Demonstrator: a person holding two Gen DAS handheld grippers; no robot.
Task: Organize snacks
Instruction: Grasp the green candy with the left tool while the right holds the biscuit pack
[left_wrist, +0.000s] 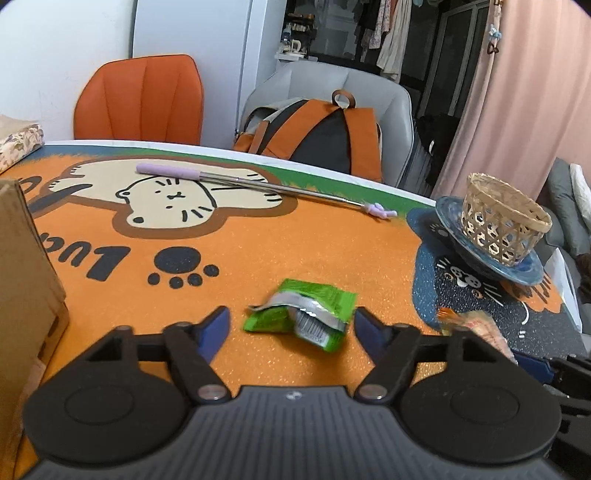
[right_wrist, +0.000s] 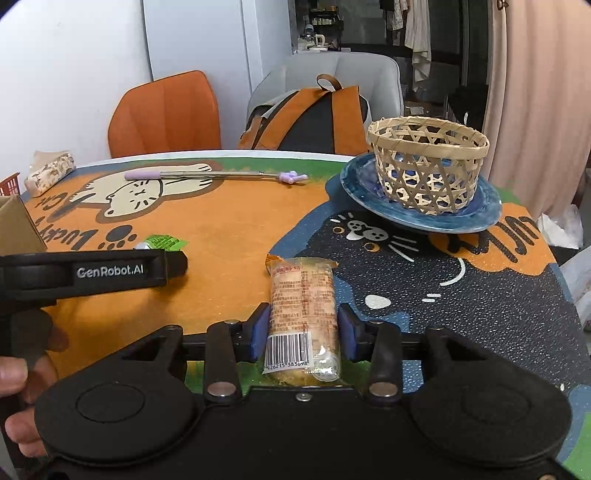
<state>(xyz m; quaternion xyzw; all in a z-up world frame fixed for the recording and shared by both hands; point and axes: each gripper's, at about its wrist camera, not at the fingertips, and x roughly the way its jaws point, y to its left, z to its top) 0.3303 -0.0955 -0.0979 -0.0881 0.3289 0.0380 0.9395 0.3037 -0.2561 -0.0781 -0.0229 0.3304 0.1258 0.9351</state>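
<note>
A crumpled green snack packet (left_wrist: 301, 314) lies on the orange mat between the wide-open jaws of my left gripper (left_wrist: 291, 325), which do not touch it. It shows partly behind the left gripper in the right wrist view (right_wrist: 162, 242). My right gripper (right_wrist: 302, 334) is shut on a long orange-printed snack packet (right_wrist: 303, 295), barcode end toward the camera; its tip shows in the left wrist view (left_wrist: 476, 325). A woven bamboo basket (right_wrist: 428, 162) stands empty on a blue plate (right_wrist: 476, 218) at the far right of the table; both show in the left wrist view (left_wrist: 502, 221).
A cardboard box (left_wrist: 22, 288) stands at the left. A purple-handled telescopic stick (left_wrist: 258, 184) lies across the far side of the mat. A floral packet (right_wrist: 50, 171) lies at the far left. An orange chair (left_wrist: 140, 99) and a grey chair with a backpack (left_wrist: 314, 136) stand behind the table.
</note>
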